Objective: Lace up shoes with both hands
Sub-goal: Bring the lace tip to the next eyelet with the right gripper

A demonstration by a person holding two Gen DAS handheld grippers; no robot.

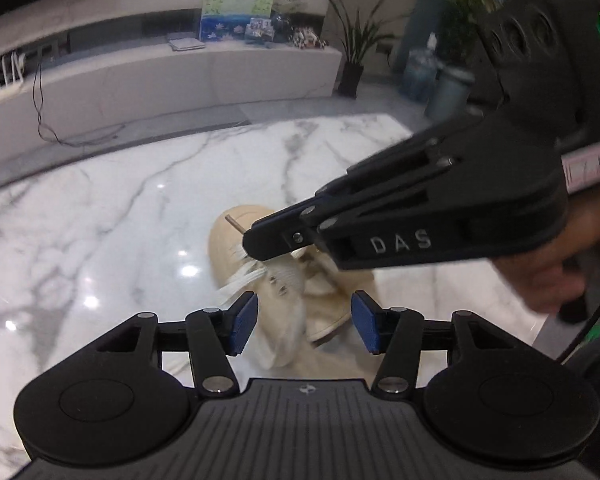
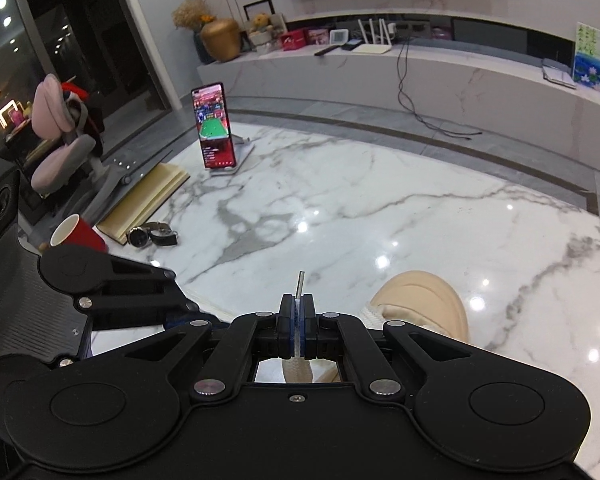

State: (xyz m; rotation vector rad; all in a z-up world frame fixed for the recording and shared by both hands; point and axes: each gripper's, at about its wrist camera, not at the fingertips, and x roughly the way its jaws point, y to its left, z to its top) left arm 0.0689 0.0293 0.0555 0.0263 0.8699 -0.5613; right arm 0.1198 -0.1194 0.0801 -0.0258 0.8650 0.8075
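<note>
Left wrist view: the left claw [image 1: 305, 322] stands released, nothing between its blue pads, above a beige shoe [image 1: 260, 264] lying on the marble floor [image 1: 100, 220]. Its white lace [image 1: 240, 280] trails loose, so lacing looks unfinished. Right wrist view: the right claw [image 2: 297, 330] is clenched on the lace's tip [image 2: 300, 284], the shoe's toe just beside it; threading remains.
</note>
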